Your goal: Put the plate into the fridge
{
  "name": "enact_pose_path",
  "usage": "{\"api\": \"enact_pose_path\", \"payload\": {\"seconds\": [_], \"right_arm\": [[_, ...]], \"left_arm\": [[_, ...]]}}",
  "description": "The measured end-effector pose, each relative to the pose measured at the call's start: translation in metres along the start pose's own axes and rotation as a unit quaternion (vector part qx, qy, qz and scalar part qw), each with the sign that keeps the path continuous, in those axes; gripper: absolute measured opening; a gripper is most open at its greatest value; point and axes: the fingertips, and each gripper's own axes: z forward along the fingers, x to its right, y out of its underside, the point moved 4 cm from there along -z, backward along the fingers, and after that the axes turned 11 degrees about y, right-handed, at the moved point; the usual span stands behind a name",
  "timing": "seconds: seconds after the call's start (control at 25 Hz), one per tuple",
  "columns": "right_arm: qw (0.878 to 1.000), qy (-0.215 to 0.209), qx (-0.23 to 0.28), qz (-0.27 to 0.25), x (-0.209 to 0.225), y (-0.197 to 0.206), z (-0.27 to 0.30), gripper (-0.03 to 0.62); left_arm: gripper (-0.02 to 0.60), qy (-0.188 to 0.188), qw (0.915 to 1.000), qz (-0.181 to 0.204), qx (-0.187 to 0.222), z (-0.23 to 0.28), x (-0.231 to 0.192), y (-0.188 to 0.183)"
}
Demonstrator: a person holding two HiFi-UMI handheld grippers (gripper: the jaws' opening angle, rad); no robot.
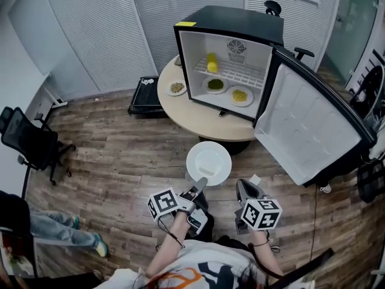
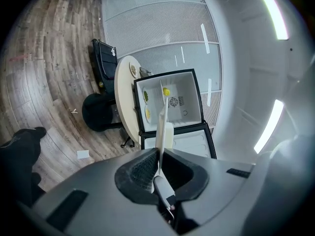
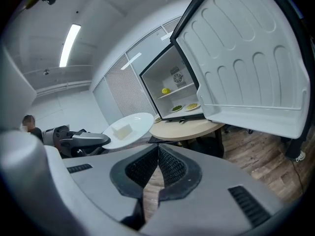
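left gripper (image 1: 201,182): jaws nearly together, clamped on the near rim of the plate (image 1: 221,168)
left gripper view: plate seen edge-on (image 2: 161,124), running up from between the jaws toward the fridge
plate: white, held in the air over the wood floor (image 1: 120,155), short of the table (image 1: 204,120) and outside the fridge (image 1: 234,21)
on plate: one pale block (image 1: 208,159), about centre
right gripper (image 1: 242,185): jaws shut tip to tip (image 3: 157,149), nothing between them, just right of the plate and not touching it
fridge: small, black outside, white inside, stands on the round table
door (image 1: 307,125): swung wide open to the right
wire shelf (image 1: 231,74): holds a yellow item (image 1: 212,62) at its left end
fridge bottom: dish of green food (image 1: 216,85) on the left, dish of yellow food (image 1: 240,95) on the right, side by side
table, left of fridge: small dish of brownish food (image 1: 176,88)
elsewhere: black office chair (image 1: 27,138) at far left; another person's legs (image 1: 57,229) at lower left
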Motion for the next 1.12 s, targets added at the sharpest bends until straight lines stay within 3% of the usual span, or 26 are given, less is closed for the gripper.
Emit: {"api": "enact_pose_path", "payload": {"seconds": [0.68, 1.12], "right_arm": [[0.998, 0.045, -0.002, 0.038, -0.014, -0.053, 0.114, 0.017], [0.994, 0.091, 0.013, 0.054, -0.027, -0.07, 0.154, 0.017]], "left_arm": [[0.025, 0.008, 0.9972, 0.002, -0.074, 0.092, -0.01, -0.113], [0.025, 0.026, 0.9911, -0.002, -0.131, 0.124, -0.016, -0.159]]}}
